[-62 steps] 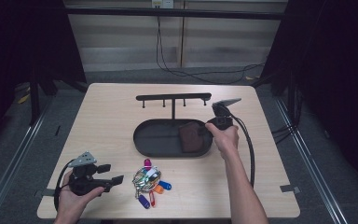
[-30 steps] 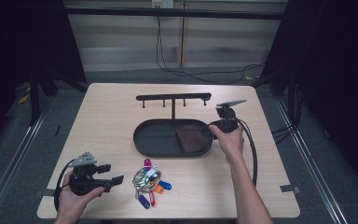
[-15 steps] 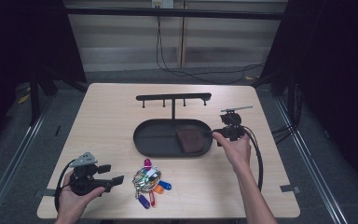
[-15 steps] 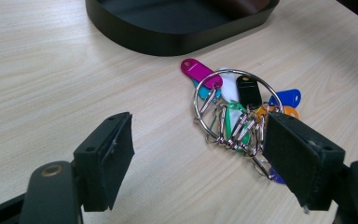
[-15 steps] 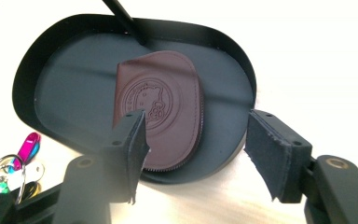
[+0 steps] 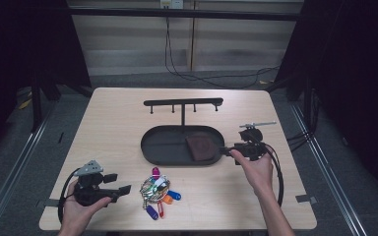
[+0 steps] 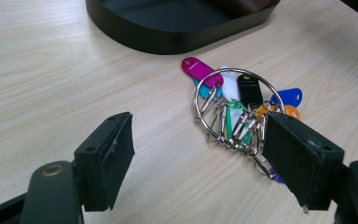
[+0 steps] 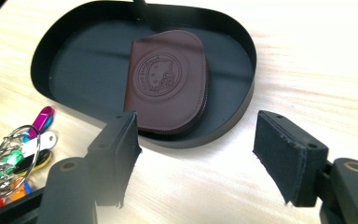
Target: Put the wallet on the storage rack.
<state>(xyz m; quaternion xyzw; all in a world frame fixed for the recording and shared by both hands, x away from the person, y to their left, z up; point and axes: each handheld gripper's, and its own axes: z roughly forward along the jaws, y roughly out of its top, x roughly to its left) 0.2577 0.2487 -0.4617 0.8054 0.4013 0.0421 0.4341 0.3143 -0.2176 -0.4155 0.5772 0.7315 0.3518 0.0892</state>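
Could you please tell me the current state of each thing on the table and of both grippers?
brown pouch: zipped shut, lying flat in the tray.
black tray: holds the pouch at its right end.
key ring: lying on the table, not held.
left gripper: open, empty.
right gripper: jaws just opened, empty.

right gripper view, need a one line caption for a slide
Open right gripper just outside the black oval tray, where a brown embossed zip pouch lies; a ring of coloured key tags rests nearby.

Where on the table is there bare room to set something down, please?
The tabletop is bare left of the black tray and behind its hook rail. It is crowded at the front between the left gripper and key bunch.
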